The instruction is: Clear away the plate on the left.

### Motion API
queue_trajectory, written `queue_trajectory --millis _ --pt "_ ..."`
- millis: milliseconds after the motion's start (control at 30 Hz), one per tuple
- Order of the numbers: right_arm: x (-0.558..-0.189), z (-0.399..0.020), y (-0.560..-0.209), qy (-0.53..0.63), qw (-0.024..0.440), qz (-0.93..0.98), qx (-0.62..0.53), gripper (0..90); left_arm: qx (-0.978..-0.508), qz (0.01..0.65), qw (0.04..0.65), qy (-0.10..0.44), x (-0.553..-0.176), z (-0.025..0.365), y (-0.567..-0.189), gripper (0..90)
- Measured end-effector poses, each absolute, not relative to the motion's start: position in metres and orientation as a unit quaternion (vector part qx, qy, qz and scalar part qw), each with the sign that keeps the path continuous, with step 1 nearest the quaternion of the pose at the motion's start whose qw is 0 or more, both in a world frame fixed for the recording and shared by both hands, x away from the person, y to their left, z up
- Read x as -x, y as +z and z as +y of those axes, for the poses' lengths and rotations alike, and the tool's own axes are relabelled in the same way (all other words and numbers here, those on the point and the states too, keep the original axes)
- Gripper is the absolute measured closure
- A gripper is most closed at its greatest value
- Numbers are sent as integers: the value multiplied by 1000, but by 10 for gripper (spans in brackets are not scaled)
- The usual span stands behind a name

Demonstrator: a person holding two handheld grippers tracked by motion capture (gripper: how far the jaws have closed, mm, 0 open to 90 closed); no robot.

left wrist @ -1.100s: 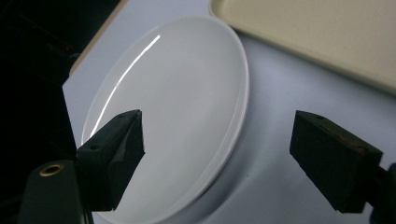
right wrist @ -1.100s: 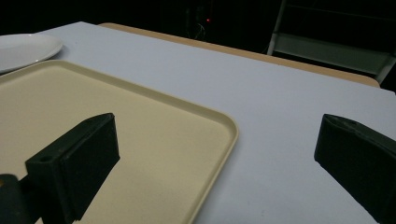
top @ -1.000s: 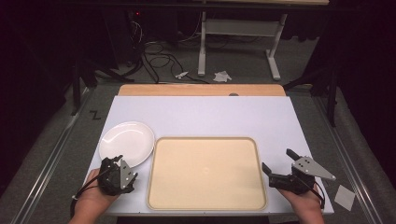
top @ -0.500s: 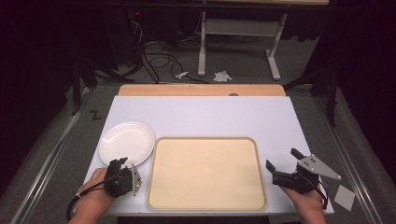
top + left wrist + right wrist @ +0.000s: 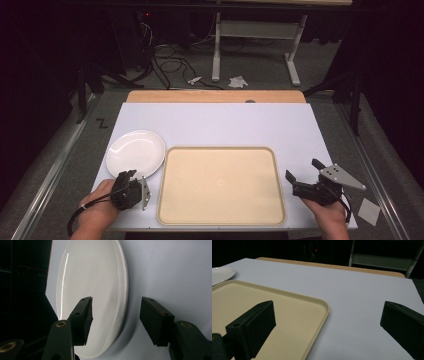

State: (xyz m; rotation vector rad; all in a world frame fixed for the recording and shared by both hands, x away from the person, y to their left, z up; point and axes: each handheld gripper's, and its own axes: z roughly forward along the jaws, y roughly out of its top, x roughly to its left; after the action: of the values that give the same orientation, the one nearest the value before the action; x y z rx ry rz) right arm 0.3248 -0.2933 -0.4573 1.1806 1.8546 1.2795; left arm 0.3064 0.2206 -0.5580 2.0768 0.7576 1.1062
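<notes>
L gripper (image 5: 116, 320), fingers wide, straddles plate (image 5: 92, 290) rim at frame centre; R gripper (image 5: 332, 327) wide, beside tray (image 5: 287, 315).

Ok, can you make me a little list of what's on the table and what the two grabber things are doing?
table: white top, wooden strip at the far edge
plate: white plate, empty, left of the tray
tray: beige tray, empty, near the front edge
left gripper: open, jaws either side of the plate's near rim
right gripper: open, beside the tray's right edge, holding nothing
</notes>
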Motion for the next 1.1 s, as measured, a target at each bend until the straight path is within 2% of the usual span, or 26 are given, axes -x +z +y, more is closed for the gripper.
queue_trajectory --millis 533,733,1000,1100 --pt "-325 -298 -458 491 286 685 -456 8 -806 246 295 450 -322 224 -567 508" --pt "-325 -298 -458 491 286 684 -457 8 -804 238 301 455 -322 224 -570 523" --pt "-324 -300 -458 494 287 681 -458 8 -800 246 311 451 -322 223 -572 618" --pt "-325 -300 -458 495 283 681 -459 8 -799 259 315 442 -322 223 -572 681"
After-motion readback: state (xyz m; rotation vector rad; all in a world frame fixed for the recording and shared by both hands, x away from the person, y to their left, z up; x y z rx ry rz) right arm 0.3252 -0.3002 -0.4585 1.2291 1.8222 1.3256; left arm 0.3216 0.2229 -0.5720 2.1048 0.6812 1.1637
